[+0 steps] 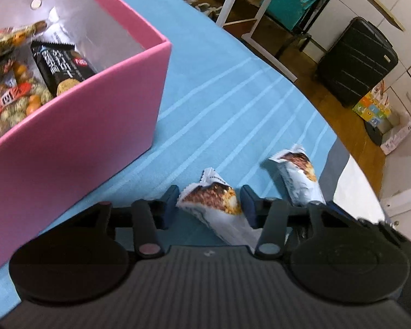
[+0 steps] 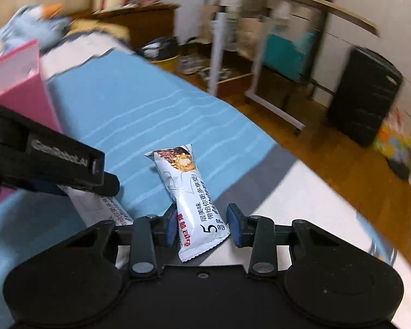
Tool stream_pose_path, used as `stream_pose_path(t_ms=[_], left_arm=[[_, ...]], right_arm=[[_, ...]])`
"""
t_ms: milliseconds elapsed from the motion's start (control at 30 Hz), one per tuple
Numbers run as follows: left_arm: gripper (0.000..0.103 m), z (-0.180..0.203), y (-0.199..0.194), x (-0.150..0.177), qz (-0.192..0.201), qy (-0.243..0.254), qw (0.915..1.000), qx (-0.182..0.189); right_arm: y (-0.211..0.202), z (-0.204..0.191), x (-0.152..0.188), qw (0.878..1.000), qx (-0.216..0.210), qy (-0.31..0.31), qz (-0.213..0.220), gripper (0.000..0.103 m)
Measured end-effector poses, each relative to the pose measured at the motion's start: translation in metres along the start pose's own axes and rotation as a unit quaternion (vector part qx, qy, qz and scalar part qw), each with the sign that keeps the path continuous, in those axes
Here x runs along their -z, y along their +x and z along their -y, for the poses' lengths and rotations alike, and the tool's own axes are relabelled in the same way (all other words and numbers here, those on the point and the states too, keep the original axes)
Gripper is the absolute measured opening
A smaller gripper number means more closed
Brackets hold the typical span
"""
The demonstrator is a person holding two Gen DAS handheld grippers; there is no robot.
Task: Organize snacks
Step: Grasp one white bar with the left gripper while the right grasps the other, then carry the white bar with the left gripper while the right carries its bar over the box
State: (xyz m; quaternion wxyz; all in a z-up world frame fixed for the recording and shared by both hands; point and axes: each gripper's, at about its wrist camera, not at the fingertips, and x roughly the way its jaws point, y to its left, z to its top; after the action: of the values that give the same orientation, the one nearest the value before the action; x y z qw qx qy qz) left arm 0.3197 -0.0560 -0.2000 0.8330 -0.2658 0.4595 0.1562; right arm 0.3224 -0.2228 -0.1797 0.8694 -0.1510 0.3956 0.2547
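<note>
A pink box (image 1: 76, 142) stands on a blue striped cloth (image 1: 219, 104) and holds several snack packs, among them a black cracker pack (image 1: 61, 67). Two white snack bars lie on the cloth to its right. My left gripper (image 1: 209, 203) is open, its jaws on either side of the nearer white bar (image 1: 216, 205). My right gripper (image 2: 202, 224) is open around the other white bar (image 2: 191, 200), which also shows in the left wrist view (image 1: 298, 176). The left gripper's body (image 2: 54, 161) shows at the left of the right wrist view, over its bar (image 2: 106, 208).
The cloth ends near the bars, with white bedding (image 2: 301, 205) beyond it. The wooden floor (image 1: 328, 104) lies below, with a black suitcase (image 1: 356, 60), a white-framed desk (image 1: 249, 13) and a blue plush toy (image 2: 30, 24).
</note>
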Motion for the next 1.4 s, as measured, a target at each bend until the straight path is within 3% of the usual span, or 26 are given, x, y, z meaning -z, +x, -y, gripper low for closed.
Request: stream_pose_path(t_ms=[133,233,300,467,667,933,1133,1400], left_arm=[[0.042,0.0,-0.002,-0.001,0.0,0.009,1.0,0.002],[0.041,-0.005,-0.008,0.0,-0.013,0.009,0.9998,0.014],[0.04,-0.003,-0.009,0.001,-0.019,0.022,0.9995,0.015],[0.04,-0.006,-0.018,0.006,-0.026,0.043,0.9985,0.022],[0.04,-0.012,-0.034,0.019,-0.039,0.079,0.9956,0.032],[0.038,-0.023,-0.067,0.035,-0.047,0.135,0.9888,0.042],[0.037,-0.037,-0.088,0.043,-0.066,0.153,0.9845,0.055],[0.035,-0.051,-0.107,0.052,-0.062,0.162,0.9828,0.063]], right_arm=[[-0.013,-0.001,0.011,0.998,0.017,0.052,0.007,0.04],[-0.023,0.009,0.019,0.99,0.039,0.136,-0.007,0.039],[-0.033,0.008,0.028,0.986,0.044,0.161,-0.003,0.038],[-0.06,0.001,0.044,0.982,0.052,0.179,0.011,0.035],[-0.073,-0.009,0.043,0.983,0.058,0.172,0.004,0.035],[-0.092,-0.027,0.067,0.981,0.056,0.188,-0.006,0.035],[-0.108,-0.042,0.083,0.979,0.052,0.195,-0.008,0.035],[-0.121,-0.063,0.085,0.983,0.05,0.176,-0.011,0.035]])
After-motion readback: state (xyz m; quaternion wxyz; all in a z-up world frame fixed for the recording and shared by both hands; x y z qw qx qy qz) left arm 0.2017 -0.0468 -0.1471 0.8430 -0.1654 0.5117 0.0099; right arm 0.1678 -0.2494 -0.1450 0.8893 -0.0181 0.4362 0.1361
